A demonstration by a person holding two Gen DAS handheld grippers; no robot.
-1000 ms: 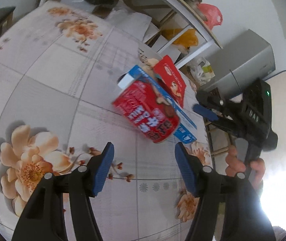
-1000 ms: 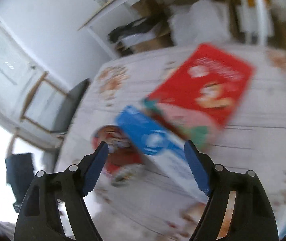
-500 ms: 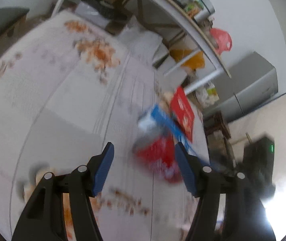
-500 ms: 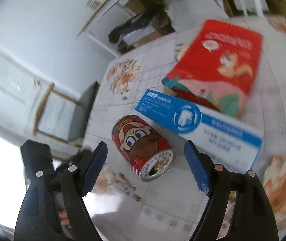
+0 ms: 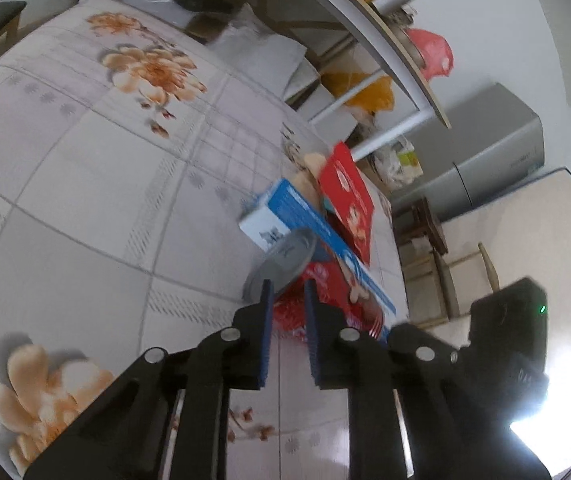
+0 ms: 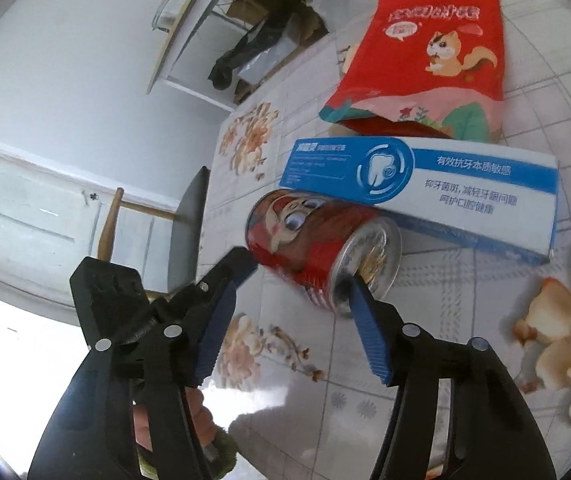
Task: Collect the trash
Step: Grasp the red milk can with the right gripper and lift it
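Red can (image 6: 317,240) lying on its side on floral surface (image 5: 85,200), open end toward right claw (image 6: 291,292), touching blue-white toothpaste box (image 6: 465,184), red snack pouch (image 6: 425,60) just behind the box. Left claw (image 5: 287,286) narrow and closing at the can's grey base end, edge of the base between the pads, can't tell if pressing. Right claw roughly half wide and closing around the open end, one pad tip at the rim, other pad clear of the can, no grip
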